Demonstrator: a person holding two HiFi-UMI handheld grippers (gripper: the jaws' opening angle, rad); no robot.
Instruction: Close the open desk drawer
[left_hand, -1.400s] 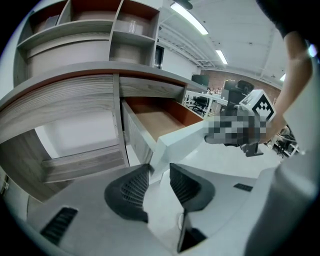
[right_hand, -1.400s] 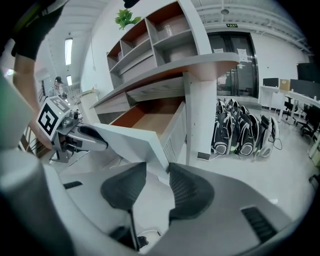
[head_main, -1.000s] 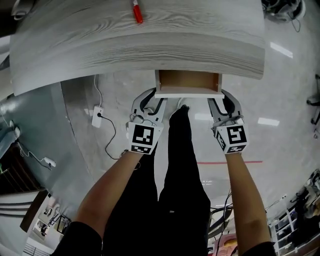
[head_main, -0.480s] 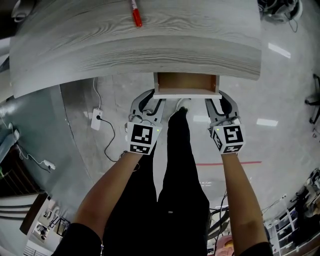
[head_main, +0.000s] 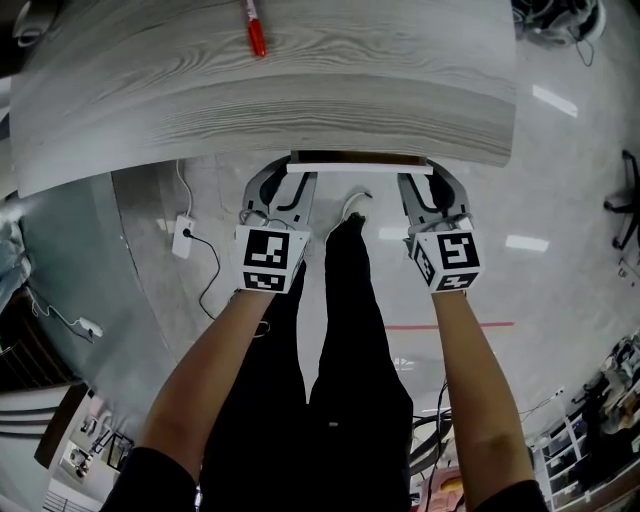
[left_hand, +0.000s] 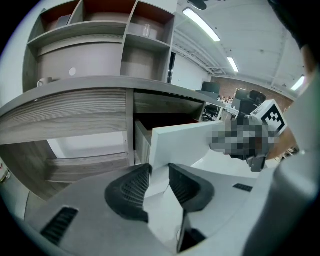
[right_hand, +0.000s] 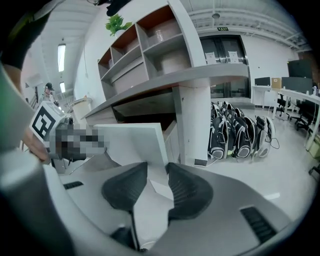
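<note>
Both forearms reach forward, with the person's legs (head_main: 340, 300) between them and bare floor (head_main: 560, 200) open on either outer side.

Left gripper (head_main: 280, 182) (left_hand: 158, 170): jaws apart and unclenched, gripping nothing. Its tips are at the lower left corner of the drawer (head_main: 360, 168) front, and the corner shows in the gap.

Right gripper (head_main: 430, 182) (right_hand: 157, 168): jaws likewise parted, with tips at the front's lower right corner (right_hand: 150, 150).

The drawer is nearly shut. In the head view, its white front lies just off the desk (head_main: 300, 90) edge. The gripper views show a dark gap behind the front (left_hand: 180, 145).

A desk post (right_hand: 192, 125) stands just right of the drawer. A red marker (head_main: 253, 28) lies far back on the desktop.
</note>
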